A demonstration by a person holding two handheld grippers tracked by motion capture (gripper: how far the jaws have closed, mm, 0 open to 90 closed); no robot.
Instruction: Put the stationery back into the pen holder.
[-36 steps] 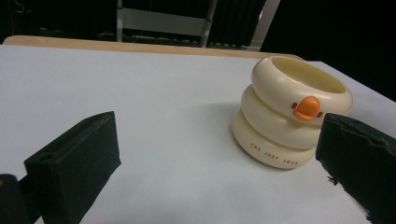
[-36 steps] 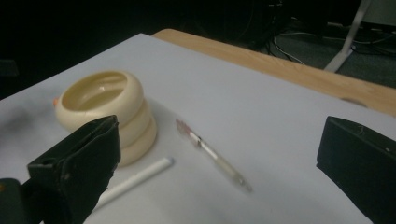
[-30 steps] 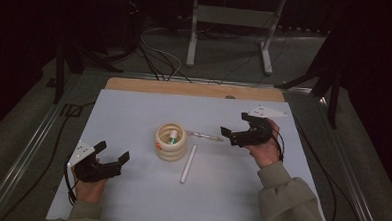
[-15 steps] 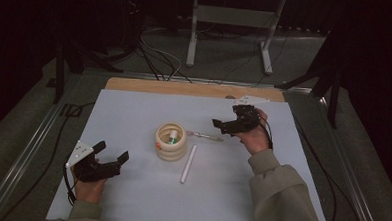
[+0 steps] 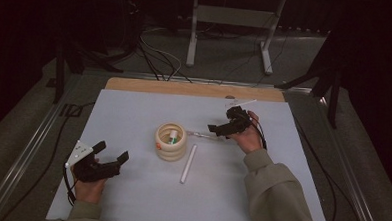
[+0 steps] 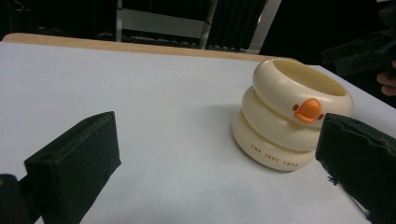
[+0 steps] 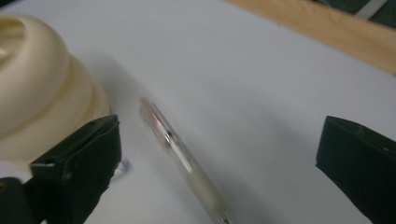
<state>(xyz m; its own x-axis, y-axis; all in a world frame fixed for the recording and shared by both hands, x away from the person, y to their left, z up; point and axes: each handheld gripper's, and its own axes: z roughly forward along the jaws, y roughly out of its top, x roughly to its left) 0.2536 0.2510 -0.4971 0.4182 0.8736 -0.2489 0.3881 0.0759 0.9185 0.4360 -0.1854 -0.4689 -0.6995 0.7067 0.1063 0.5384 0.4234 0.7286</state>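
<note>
Near the table's (image 5: 134,108) front left corner, the left gripper (image 5: 113,156) rests with jaws spread wide, grasping nothing. Toward the middle stands a cream ringed holder (image 5: 170,141) with a marker upright inside; a white pen (image 5: 187,163) lies just beside it, toward the front edge. Right of the holder, a clear pen (image 5: 201,134) lies flat, and the right gripper (image 5: 215,129) hovers over it, jaws released and straddling it (image 7: 187,163).

A: What lies ahead of the jaws of the left gripper (image 5: 113,151)?
B: Wooden table edge (image 6: 140,45), far ahead; grey metal stand (image 6: 159,23) beyond it.
A: And to their right?
B: White marker (image 5: 188,163), well apart, flat on the white tabletop (image 5: 134,113).
</note>
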